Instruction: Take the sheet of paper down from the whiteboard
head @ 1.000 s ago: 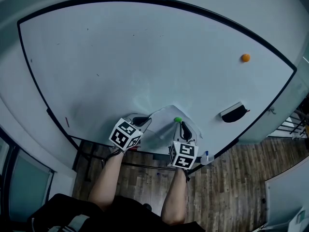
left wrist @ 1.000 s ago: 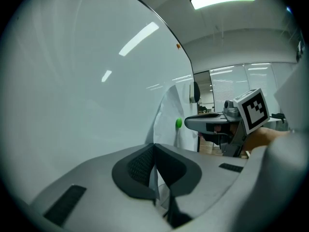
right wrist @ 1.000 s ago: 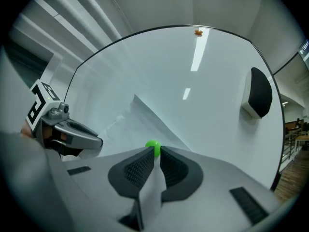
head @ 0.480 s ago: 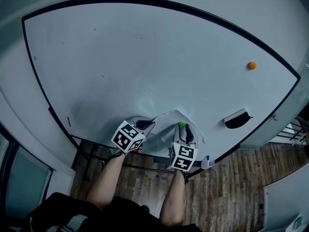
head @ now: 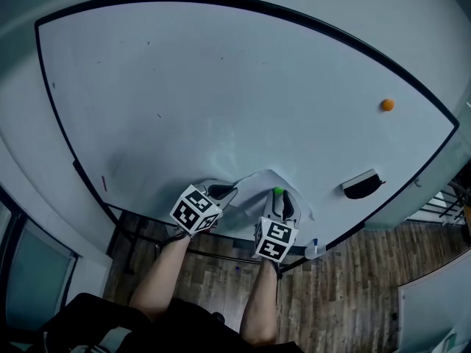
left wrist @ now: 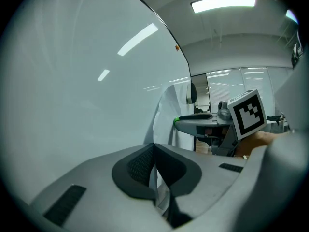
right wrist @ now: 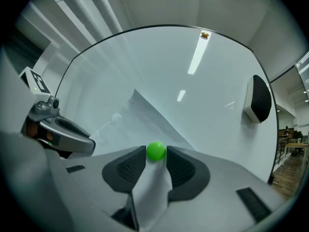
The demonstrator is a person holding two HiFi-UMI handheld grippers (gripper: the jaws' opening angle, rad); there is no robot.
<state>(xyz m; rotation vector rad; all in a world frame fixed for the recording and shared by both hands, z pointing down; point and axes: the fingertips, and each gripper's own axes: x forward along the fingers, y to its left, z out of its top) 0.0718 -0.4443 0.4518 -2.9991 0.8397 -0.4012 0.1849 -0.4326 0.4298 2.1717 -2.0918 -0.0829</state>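
A white sheet of paper (head: 254, 188) hangs crumpled low on the whiteboard (head: 221, 87), pinned by a green ball magnet (head: 277, 191). My left gripper (head: 224, 191) is shut on the sheet's left edge, and the paper (left wrist: 166, 112) runs out from between its pads (left wrist: 140, 166). My right gripper (head: 278, 198) points at the board with the green magnet (right wrist: 156, 151) between its fingertips, both pads touching it. Beneath the magnet, the paper (right wrist: 145, 117) runs down between the right jaws. From the left gripper view the right gripper (left wrist: 198, 122) shows against the sheet.
An orange magnet (head: 387, 104) sits far right on the board. A black eraser (head: 360, 184) clings to the board right of the paper. A blue-capped marker (head: 315, 243) lies on the board's ledge. Wood floor (head: 353, 285) lies below.
The right gripper's tips have come up around the green magnet, which earlier sat just beyond them. The left gripper keeps its hold on the paper's edge.
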